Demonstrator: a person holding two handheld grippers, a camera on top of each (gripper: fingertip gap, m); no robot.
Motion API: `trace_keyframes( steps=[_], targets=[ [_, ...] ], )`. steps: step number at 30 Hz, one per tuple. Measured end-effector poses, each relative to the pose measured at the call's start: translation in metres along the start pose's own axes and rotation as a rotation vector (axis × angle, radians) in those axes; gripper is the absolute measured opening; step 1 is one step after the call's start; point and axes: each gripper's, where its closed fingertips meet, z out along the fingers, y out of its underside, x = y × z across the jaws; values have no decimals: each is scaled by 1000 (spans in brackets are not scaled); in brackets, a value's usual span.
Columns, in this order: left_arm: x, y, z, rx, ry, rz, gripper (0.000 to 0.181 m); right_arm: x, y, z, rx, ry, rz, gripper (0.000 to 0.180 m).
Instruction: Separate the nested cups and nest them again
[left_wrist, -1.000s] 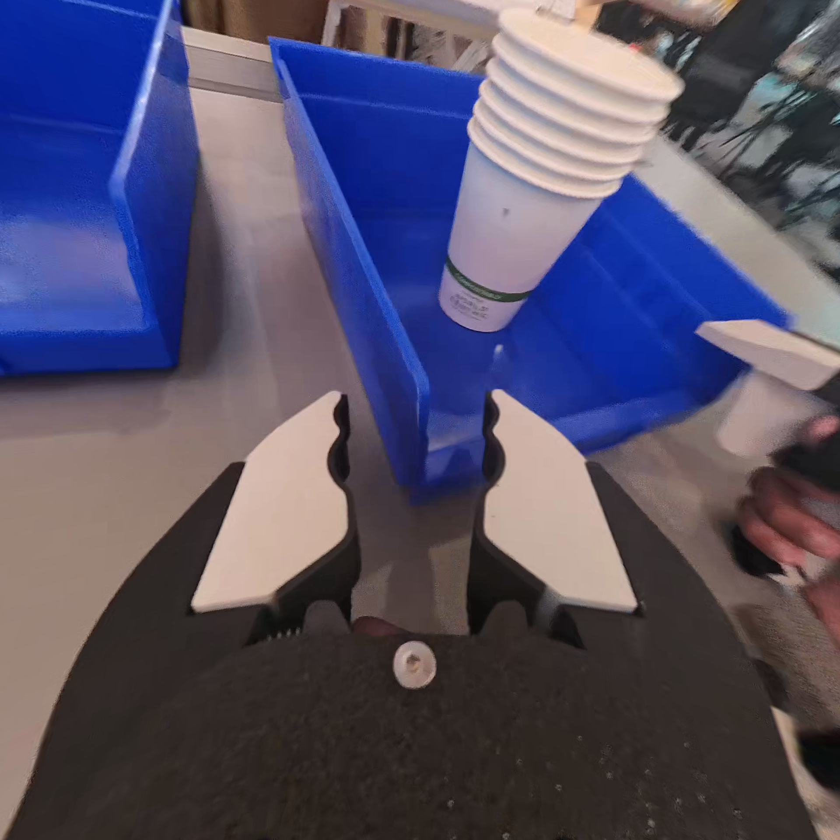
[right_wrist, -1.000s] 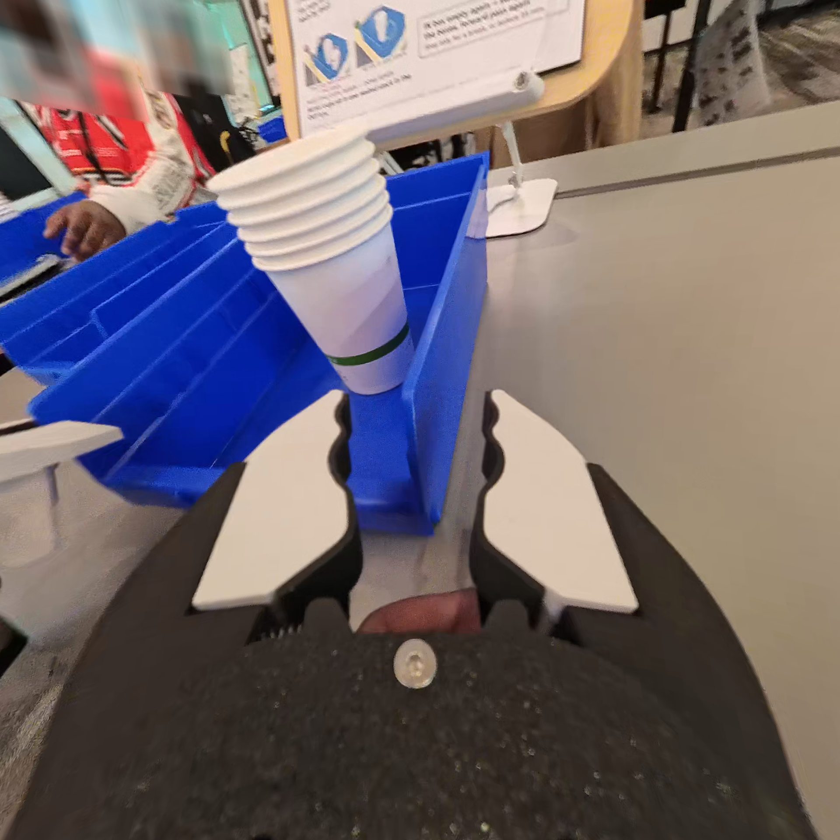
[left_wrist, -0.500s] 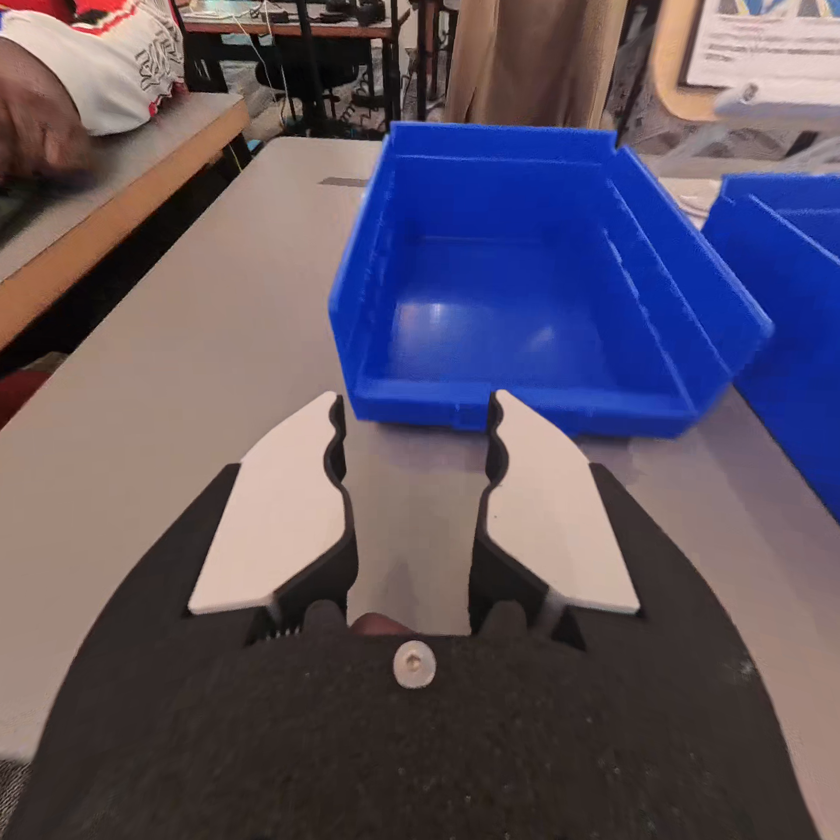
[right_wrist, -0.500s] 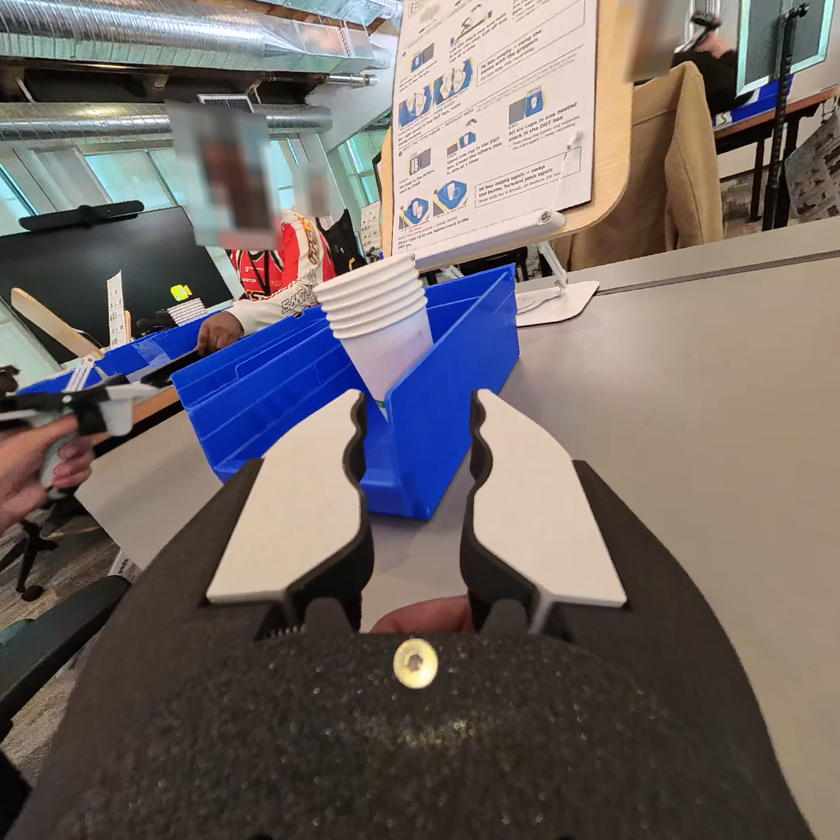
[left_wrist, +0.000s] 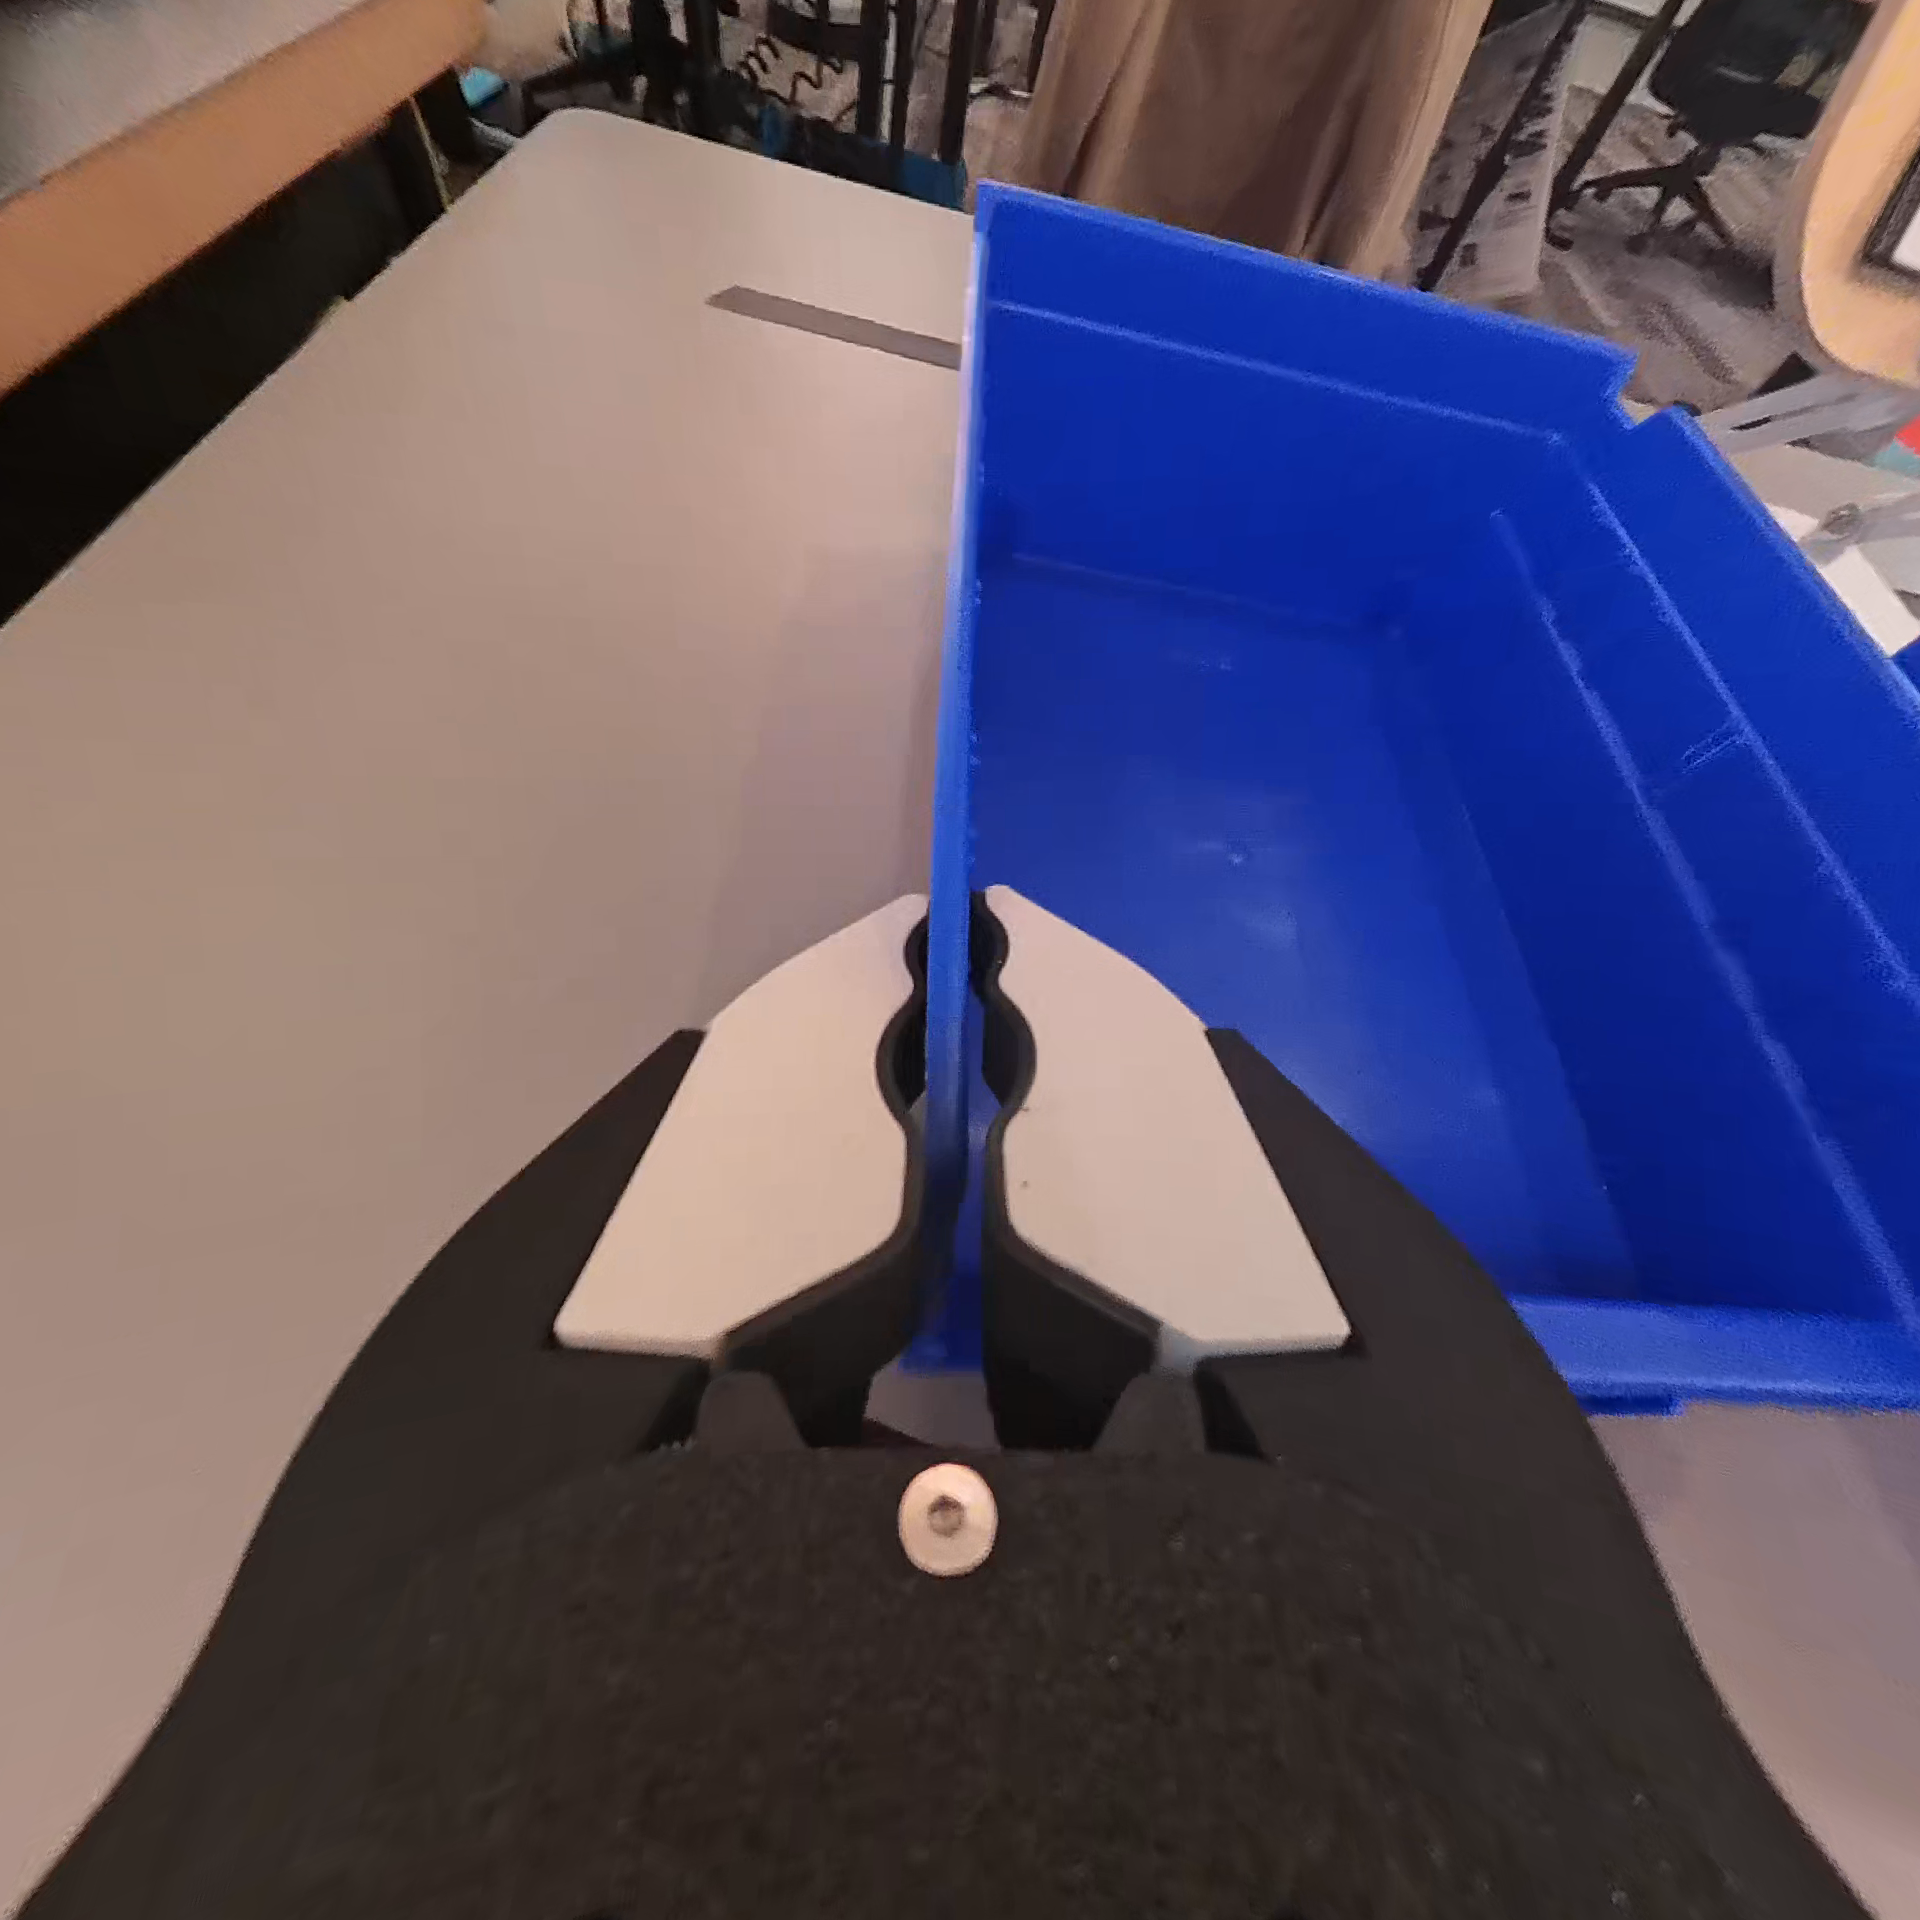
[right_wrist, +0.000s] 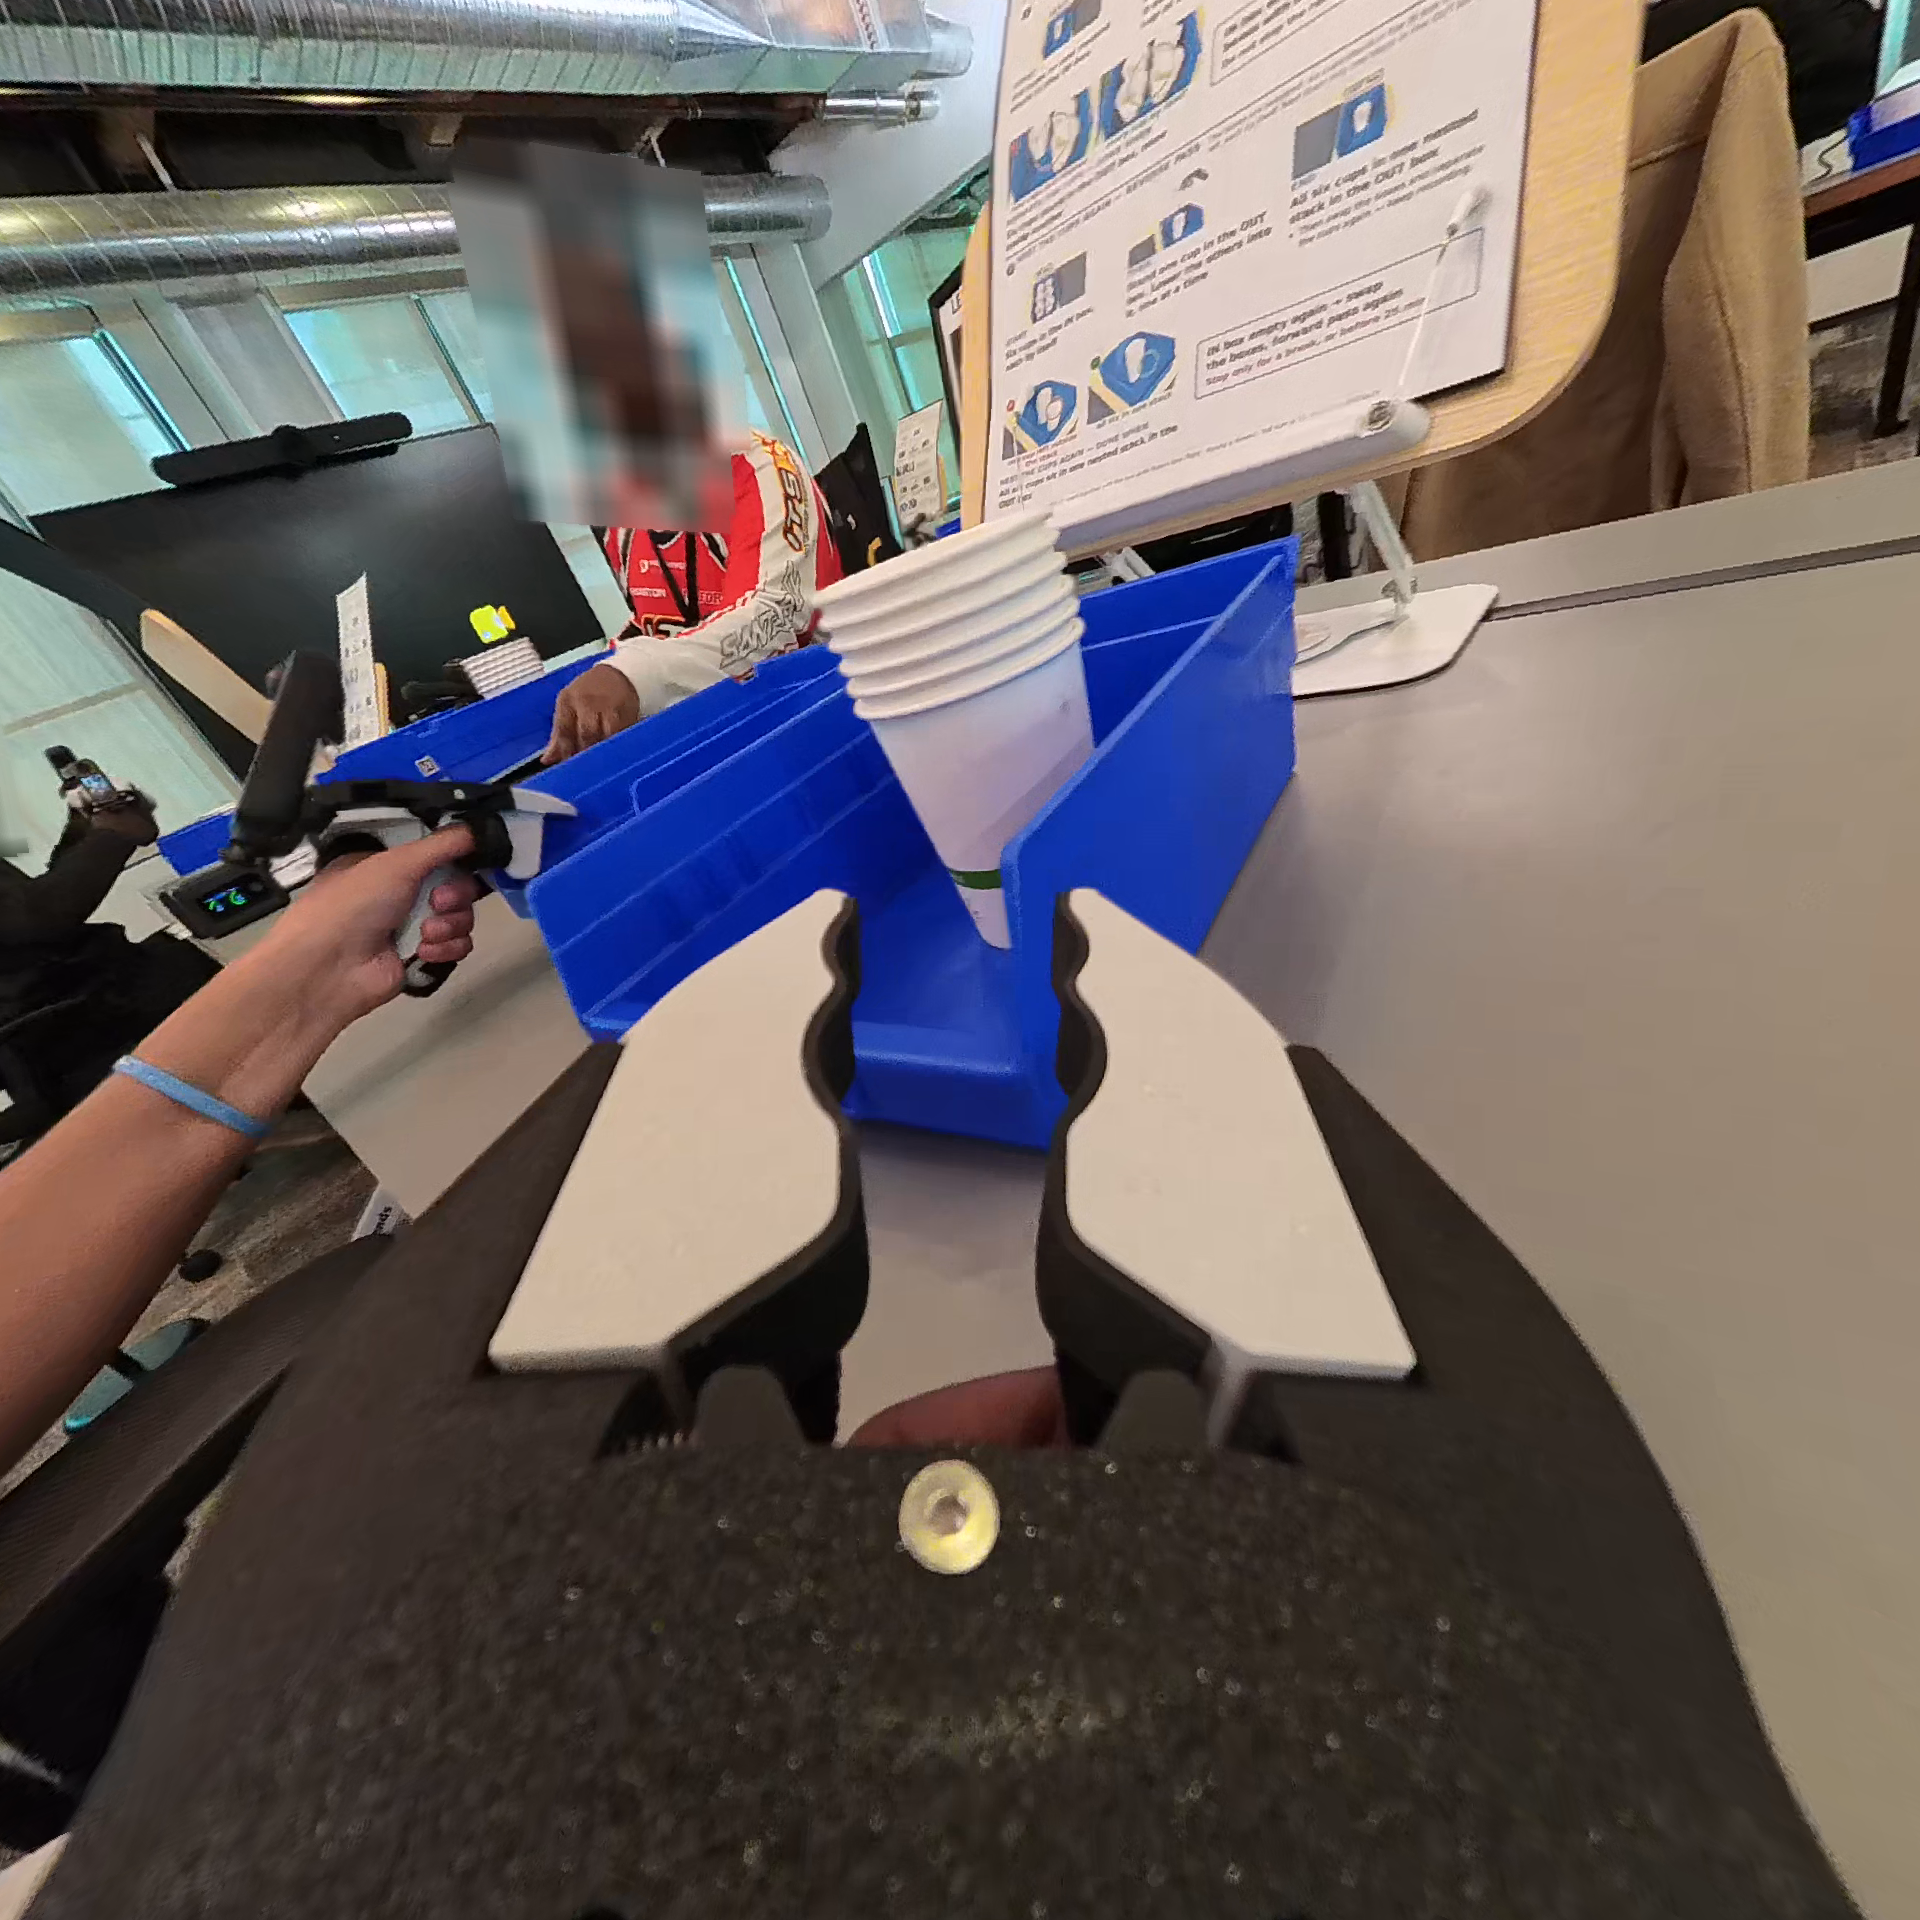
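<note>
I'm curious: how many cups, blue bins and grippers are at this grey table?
paper cups, nested in one stack: 6
Blue bins: 2 (empty bin, bin holding the cups)
Grippers: 2 (left gripper, right gripper)
Total: 10

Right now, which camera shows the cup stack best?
The right wrist view: the nested cups stand tilted in the near blue bin, beyond the open right gripper. The left wrist view shows none, only the empty bin whose wall the left gripper clamps.
</note>
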Motion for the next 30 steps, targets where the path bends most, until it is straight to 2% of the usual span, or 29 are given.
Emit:
trace_keyframes(
  steps=[6,9,13,15,16,17,18,19,21,25,27,30],
  targets=[
    [3,33,-65,33,-89,-51,5,-46,36,29,-130,13,-101,34],
    [6,56,-112,64,-119,-94,5,-97,70,63,-245,22,-254,46],
    [16,83,-165,122,-110,-161,6,-193,100,101,-296,-92,-284,57],
    [20,94,-185,142,-97,-179,5,-208,103,117,-278,-43,-349,59],
    [23,98,-193,150,-86,-188,5,-211,107,123,-282,-36,-379,66],
    [27,102,-199,160,-77,-191,5,-215,113,128,-304,-56,-379,66],
    [30,106,-205,165,-82,-185,5,-220,121,129,-340,-96,-339,57],
    [33,109,-210,169,-97,-169,6,-222,123,129,-354,-104,-297,37],
    [35,112,-220,192,-159,-122,5,-215,118,130,-326,-63,-290,17],
    [48,108,-241,323,-282,-18,5,-206,98,140,-249,17,-330,5],
    [62,91,-255,432,-306,17,6,-210,64,142,-136,29,-344,5],
    [90,43,-273,596,-302,68,5,-215,-10,136,63,55,-407,5]
  ],
)
